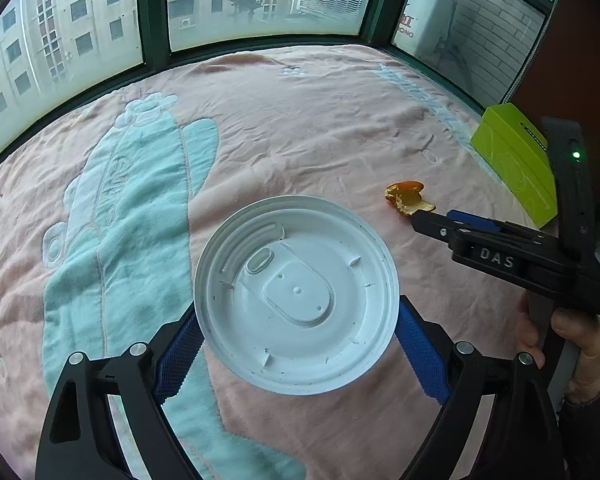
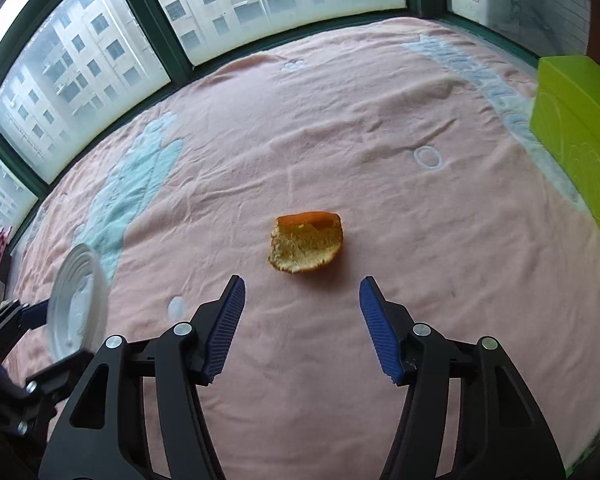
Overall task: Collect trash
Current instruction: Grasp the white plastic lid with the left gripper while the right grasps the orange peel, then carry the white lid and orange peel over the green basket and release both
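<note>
**Peel: dead ahead of my right tongs, lid already in the left**

Peel (image 2: 306,243) lies on the blanket (image 2: 340,128), roughly mid-blanket, well clear of the window-side edge and nearer the right edge where the green box (image 2: 576,136) sits. In the right wrist view it's straight ahead of my right tongs (image 2: 302,312), just past the tips and centred on the gap. Right tongs are spread wide, gripping nothing.

Long axis of the peel runs across the view, left to right, so parallel to my closing direction. Pith side faces me, orange rim at the far edge. It looks narrower than the gap, so I judge it fits between the pads (image 2: 226,328) without rotating the wrist.

Left tongs (image 1: 298,344) are clenched on the lid (image 1: 296,294), gripped rim to rim and held above the blanket. From there the peel (image 1: 408,198) is off to the far right, so the right hand is the nearer one.

Next, as I read it: push forward and down, then close.
</note>
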